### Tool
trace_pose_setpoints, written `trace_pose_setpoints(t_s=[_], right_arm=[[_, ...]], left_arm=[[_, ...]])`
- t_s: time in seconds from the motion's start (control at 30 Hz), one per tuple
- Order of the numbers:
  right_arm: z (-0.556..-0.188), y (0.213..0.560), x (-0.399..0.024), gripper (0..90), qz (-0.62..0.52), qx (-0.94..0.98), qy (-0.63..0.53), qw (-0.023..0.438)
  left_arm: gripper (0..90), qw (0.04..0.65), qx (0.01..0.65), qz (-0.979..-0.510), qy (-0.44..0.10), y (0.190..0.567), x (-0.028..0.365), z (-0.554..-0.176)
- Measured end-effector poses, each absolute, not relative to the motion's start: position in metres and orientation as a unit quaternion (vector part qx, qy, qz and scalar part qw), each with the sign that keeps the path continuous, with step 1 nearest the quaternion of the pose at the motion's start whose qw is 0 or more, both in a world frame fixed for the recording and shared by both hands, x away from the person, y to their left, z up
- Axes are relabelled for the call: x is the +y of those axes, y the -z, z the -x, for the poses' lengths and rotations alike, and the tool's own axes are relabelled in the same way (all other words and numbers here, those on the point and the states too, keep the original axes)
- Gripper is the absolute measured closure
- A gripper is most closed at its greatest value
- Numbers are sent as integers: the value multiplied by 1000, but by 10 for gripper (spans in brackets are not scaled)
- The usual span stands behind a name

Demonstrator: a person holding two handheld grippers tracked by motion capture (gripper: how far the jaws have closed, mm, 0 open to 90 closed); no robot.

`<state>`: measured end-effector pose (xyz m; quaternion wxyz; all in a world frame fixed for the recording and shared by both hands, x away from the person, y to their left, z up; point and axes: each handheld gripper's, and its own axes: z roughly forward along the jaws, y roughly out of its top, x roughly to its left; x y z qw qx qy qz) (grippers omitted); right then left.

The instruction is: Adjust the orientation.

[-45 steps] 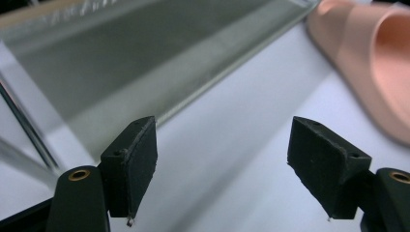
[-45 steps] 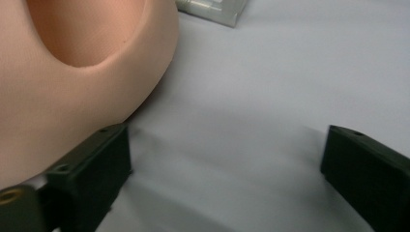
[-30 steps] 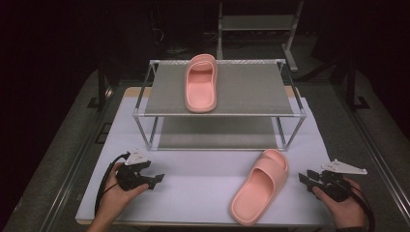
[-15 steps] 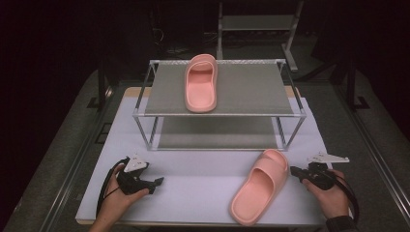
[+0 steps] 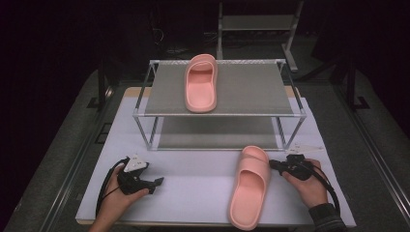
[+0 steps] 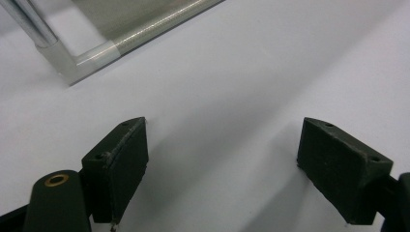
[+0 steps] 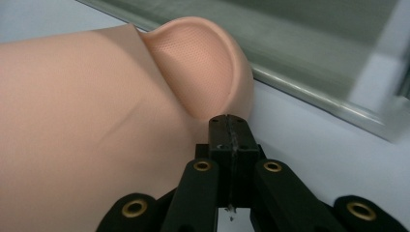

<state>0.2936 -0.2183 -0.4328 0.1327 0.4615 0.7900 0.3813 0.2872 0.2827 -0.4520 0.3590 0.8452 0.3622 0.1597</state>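
Counting two pink slippers (image 5: 250,187), one rack (image 5: 220,115)

The left tool (image 6: 222,169) has its two black jaws set wide apart, one rising at the lower left of the frame and the other at the lower right, with nothing between them but bare white counter (image 6: 232,87). They've just finished opening a bit wider. There's a brass-coloured rivet on the arm at the bottom left corner. In the upper left corner you can see the rack (image 6: 92,53), well, its metal corner: a shiny upright post, a pale corner joint and a rail running off toward the top middle.
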Motion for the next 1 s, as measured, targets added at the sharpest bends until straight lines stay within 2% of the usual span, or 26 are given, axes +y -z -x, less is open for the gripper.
trace_pose_setpoints(t_s=[0.57,0.73,1.0], right_arm=[[-312,433,-165,900,-420,809,-395,114],[-303,427,-177,801,-428,793,-416,118],[-268,423,-198,665,-430,773,-454,105]], left_arm=[[173,359,363,-845,-159,452,283,-287],[173,360,363,-845,-159,452,283,-287],[173,360,363,-845,-158,452,283,-287]])
